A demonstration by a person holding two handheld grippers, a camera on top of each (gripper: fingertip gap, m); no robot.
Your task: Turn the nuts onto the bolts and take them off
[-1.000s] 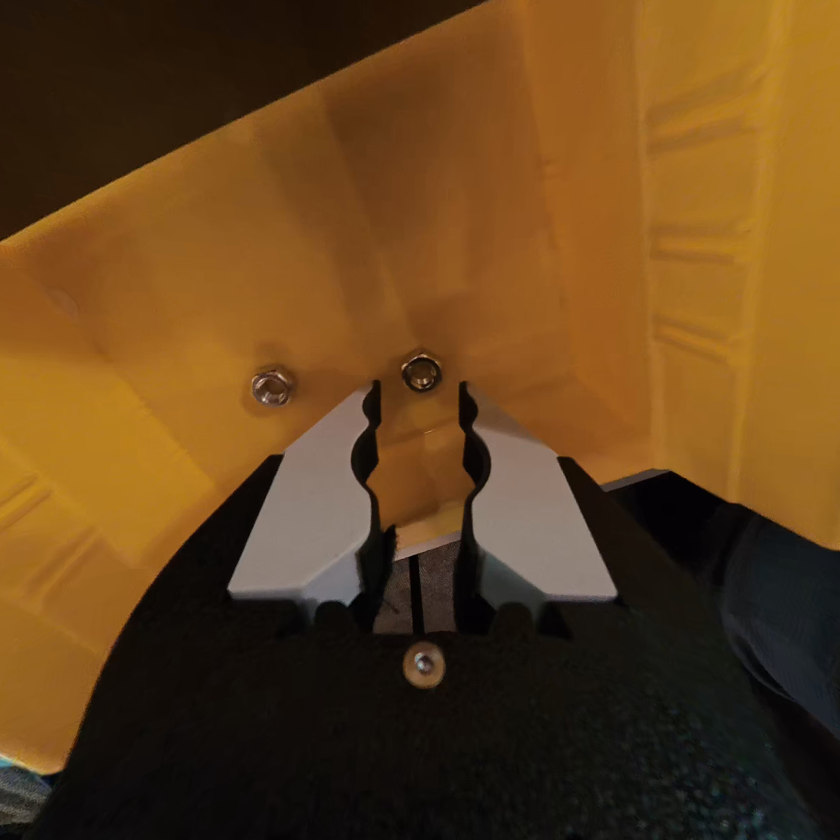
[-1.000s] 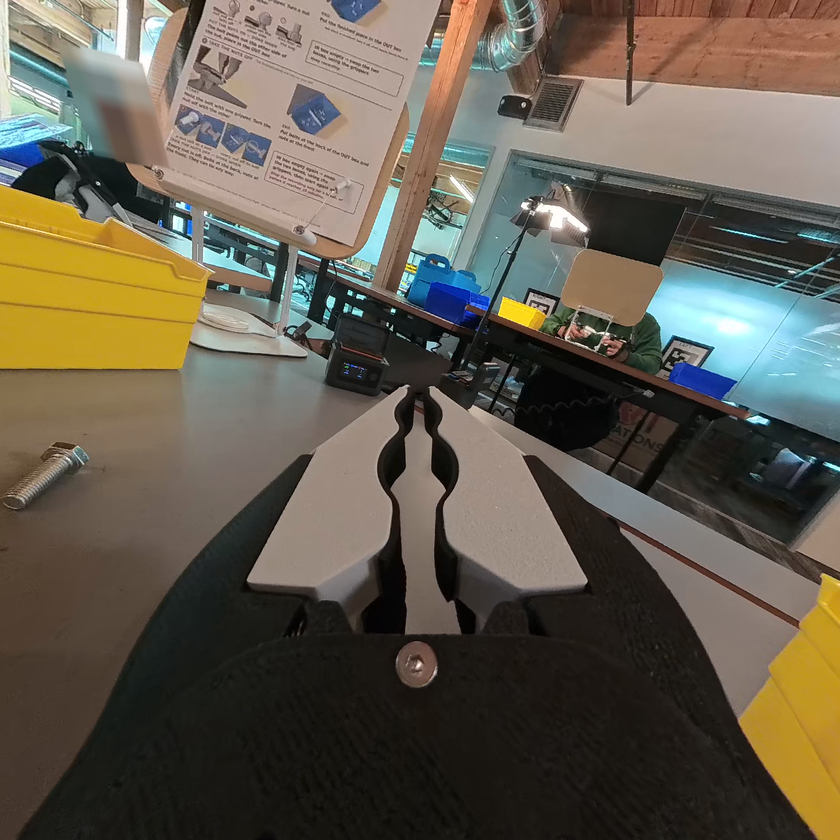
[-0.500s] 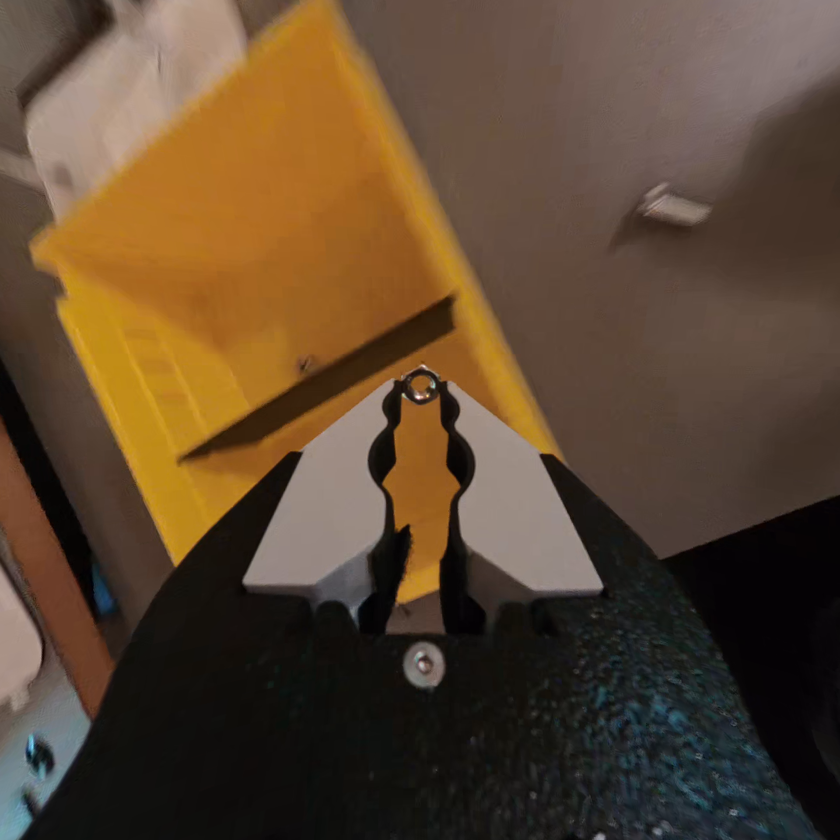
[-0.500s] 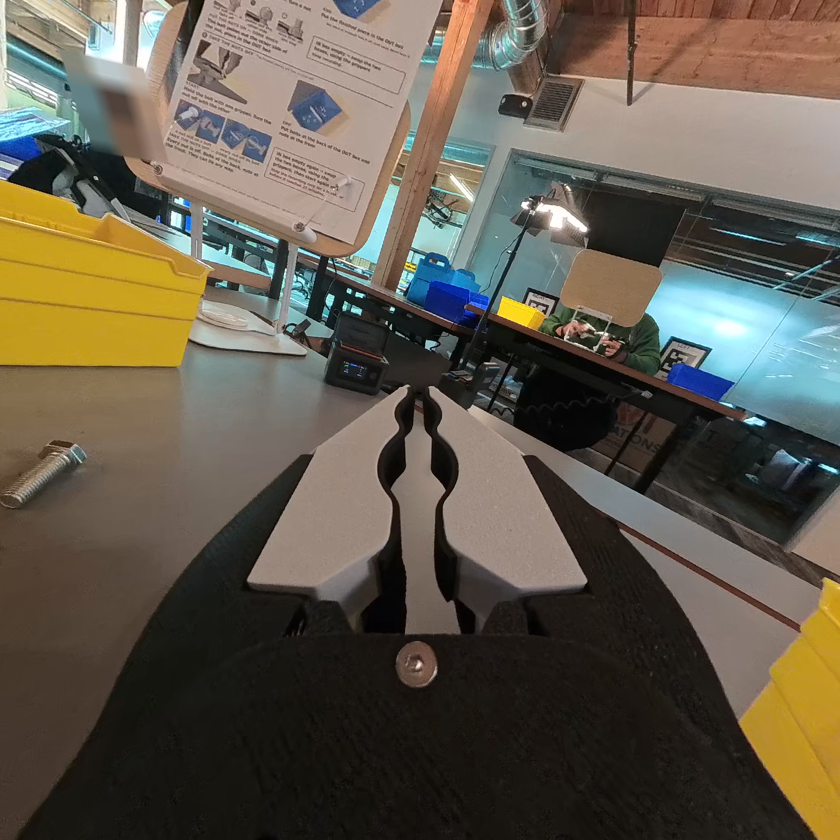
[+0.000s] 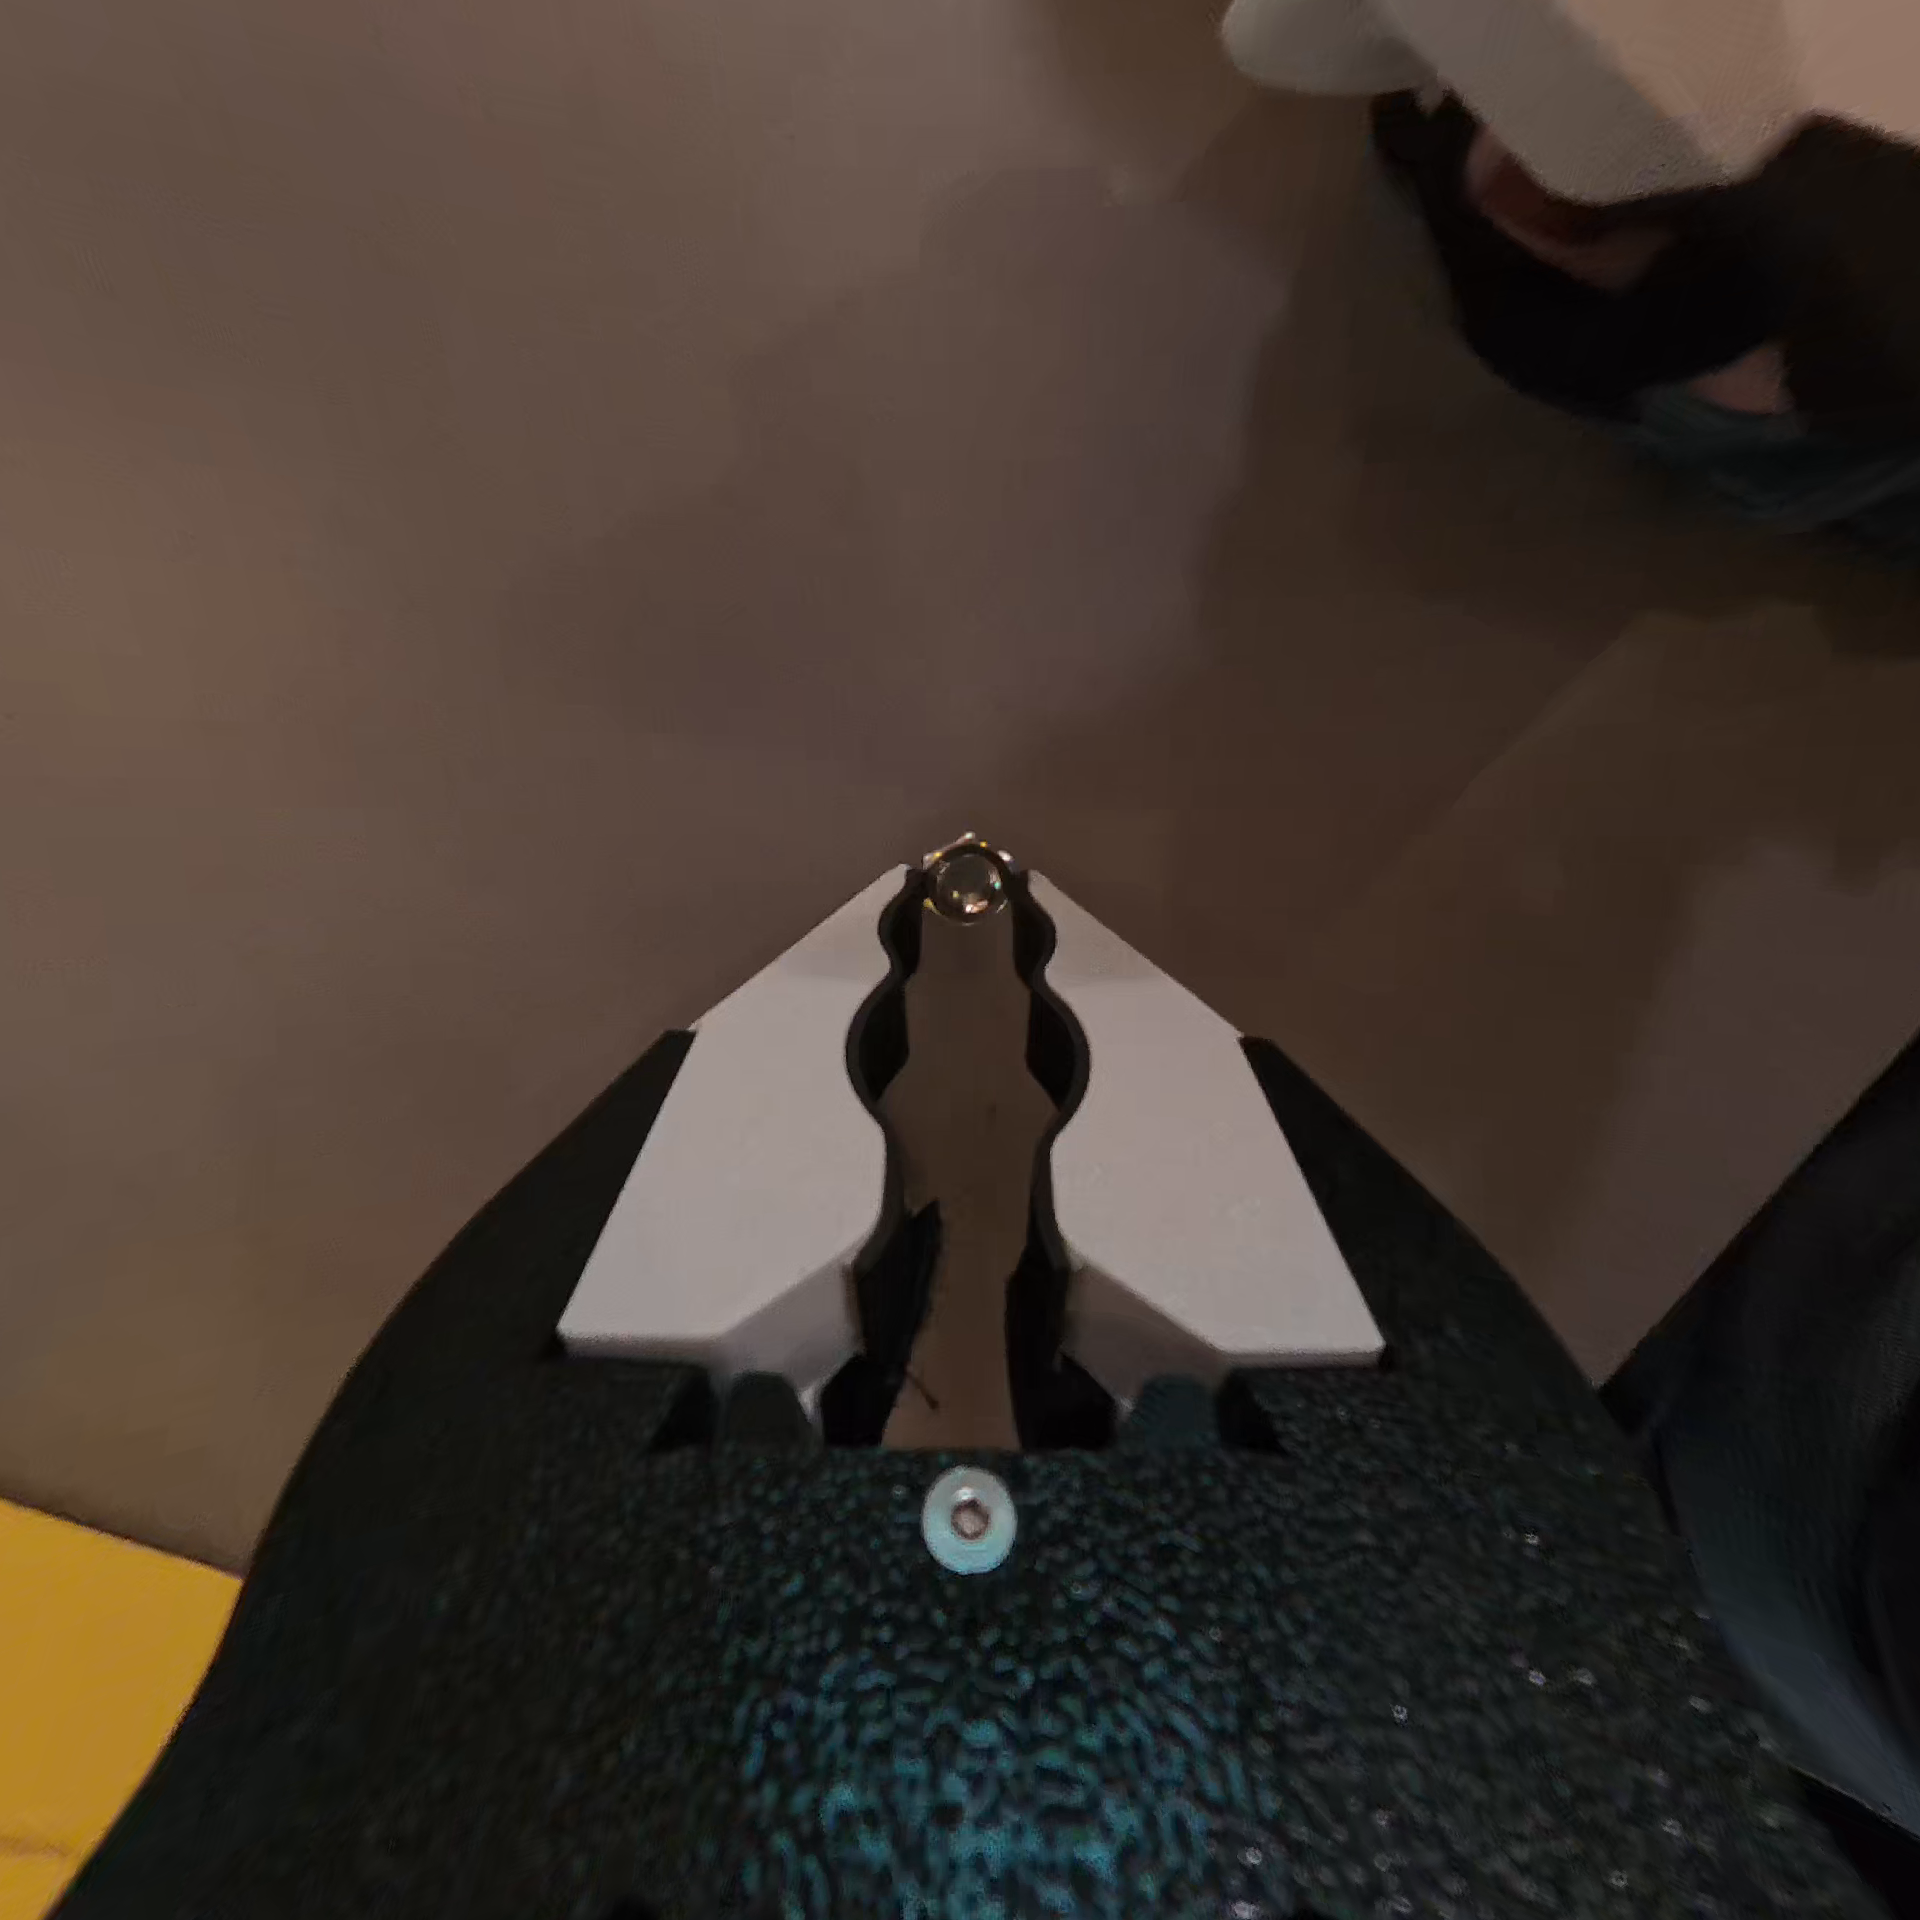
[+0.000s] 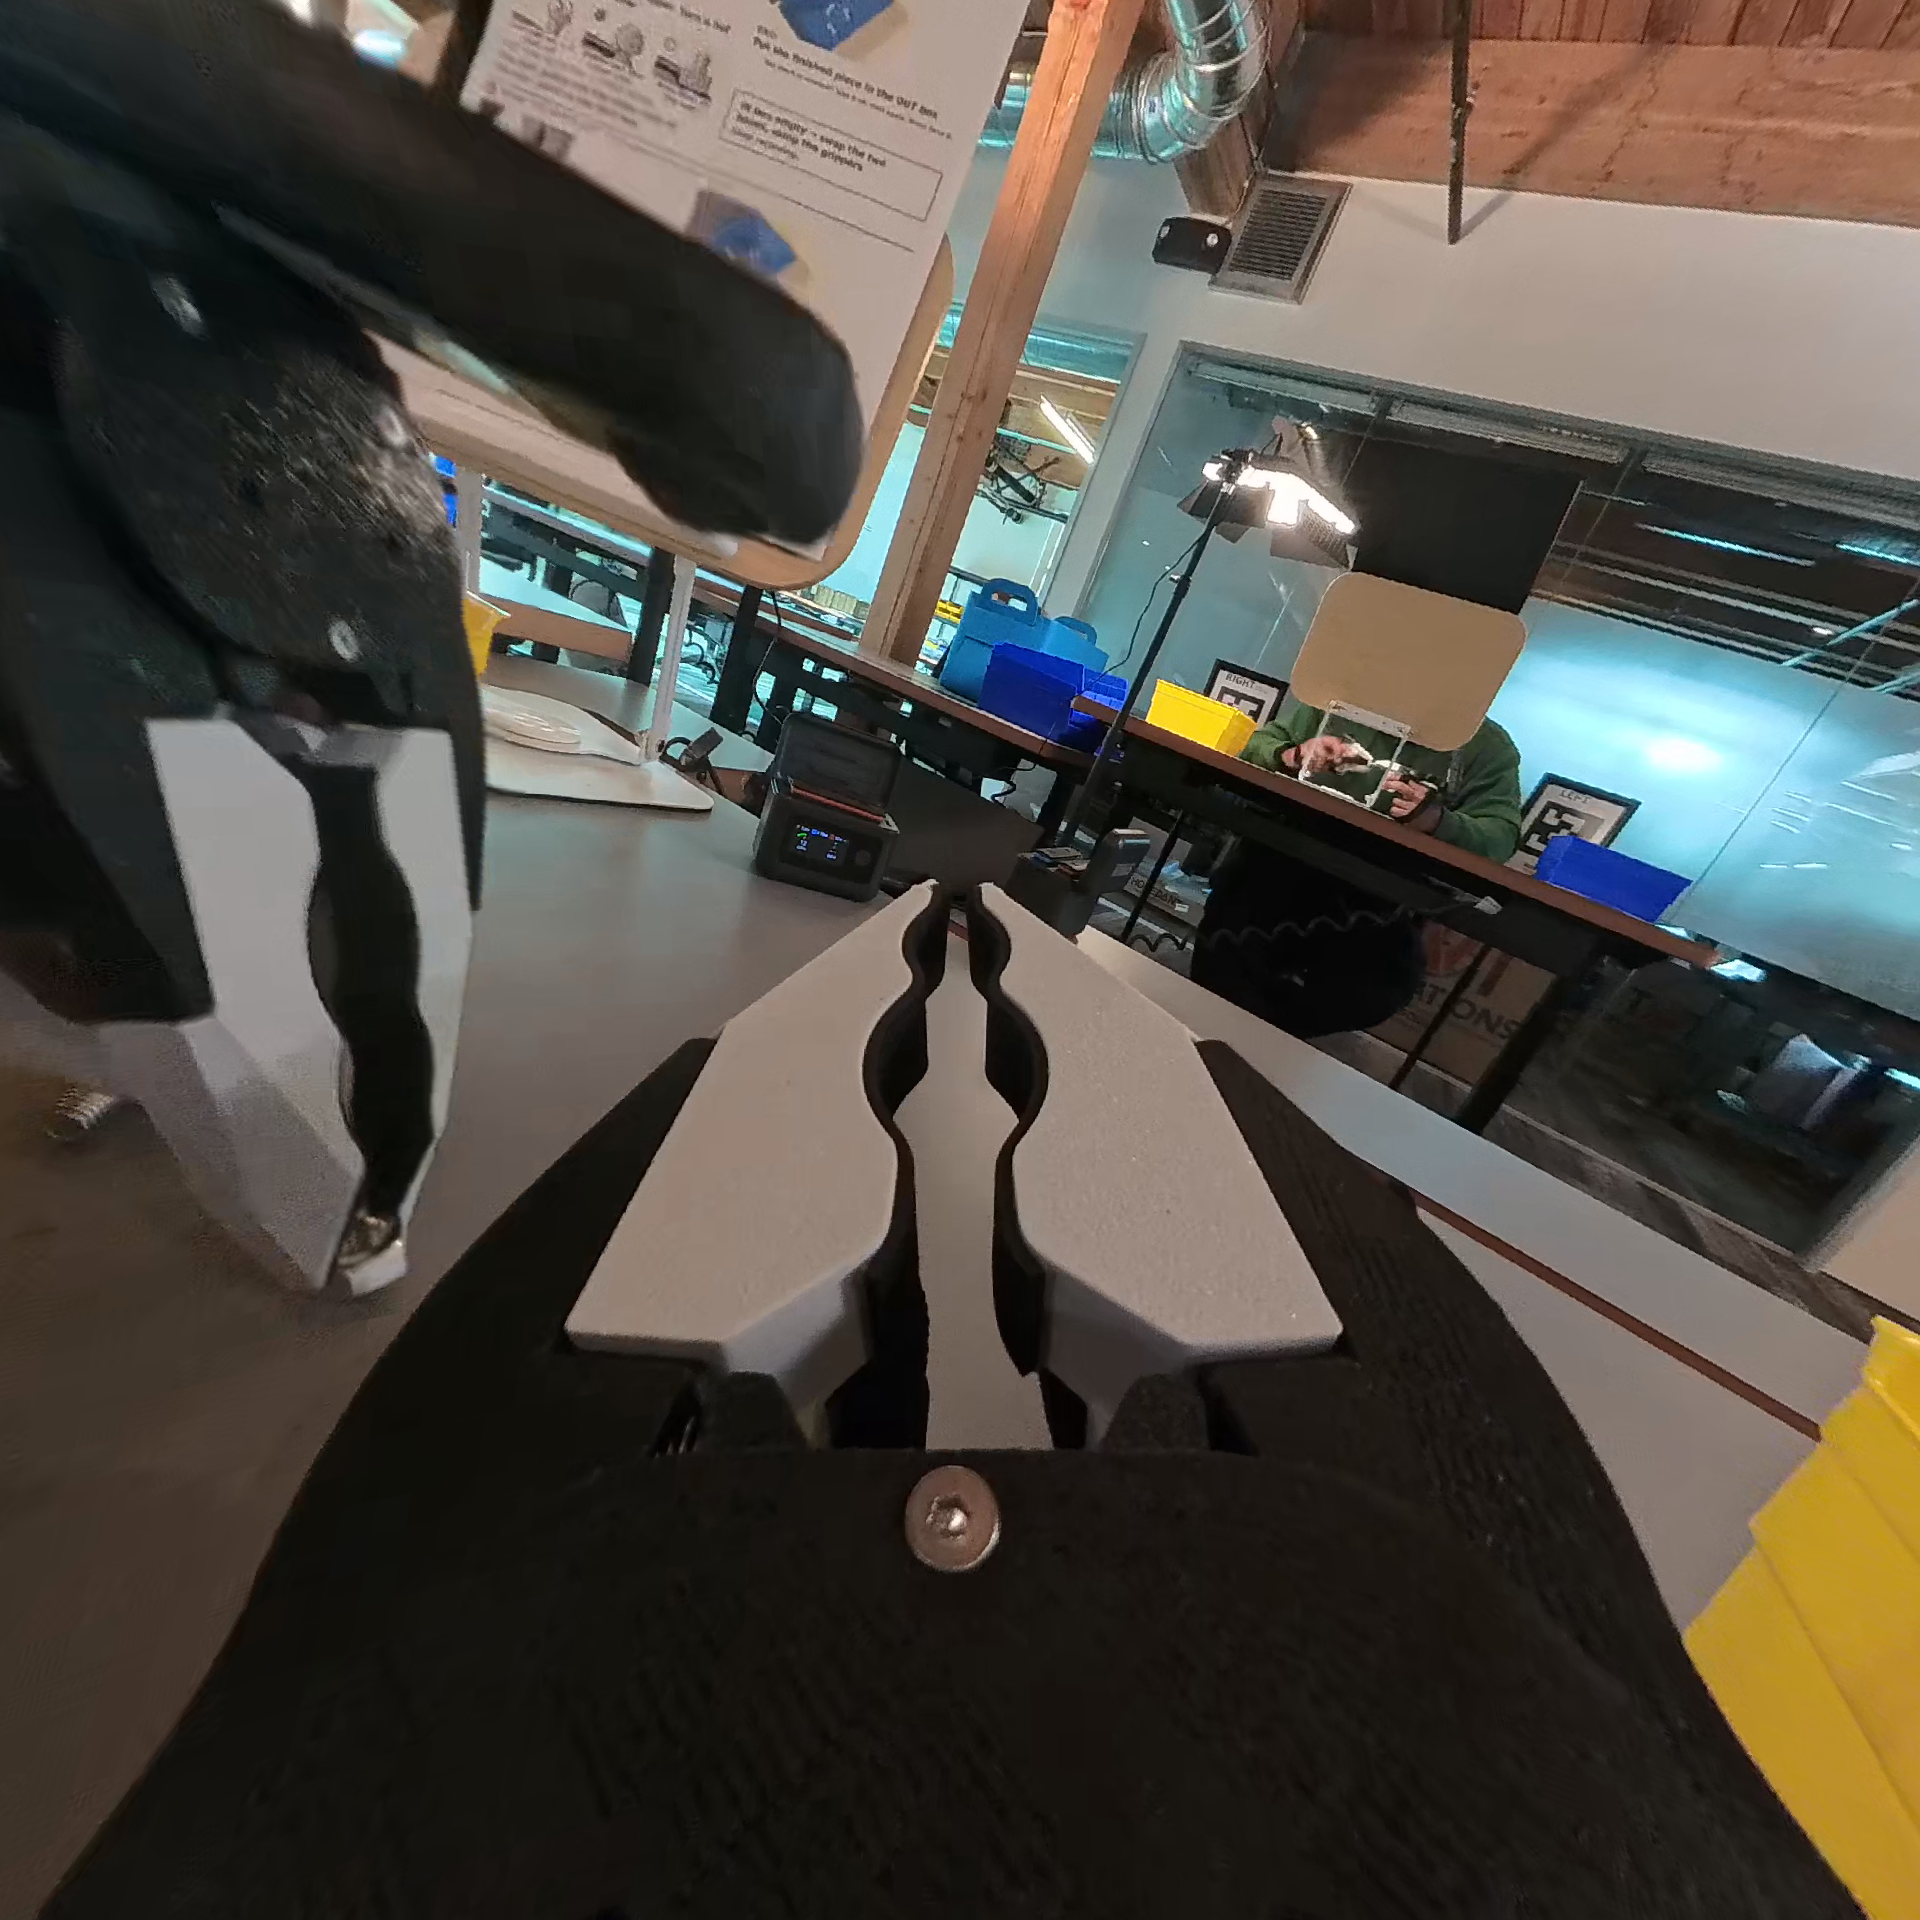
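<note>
The left gripper (image 5: 967,883) is pointed steeply downward, its fingertips pinched together on a small held piece. The right gripper (image 6: 958,902) is held level, its jaws almost closed and nothing gripped.

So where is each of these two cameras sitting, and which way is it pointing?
Left wrist view: rides on the left gripper, looking down at the grey table; its jaws pinch a nut.
Right wrist view: rides on the right gripper, looking level across the table toward a workshop; its jaws are nearly closed on nothing.
Shared: the left gripper and its nut also appear in the right view.
</note>
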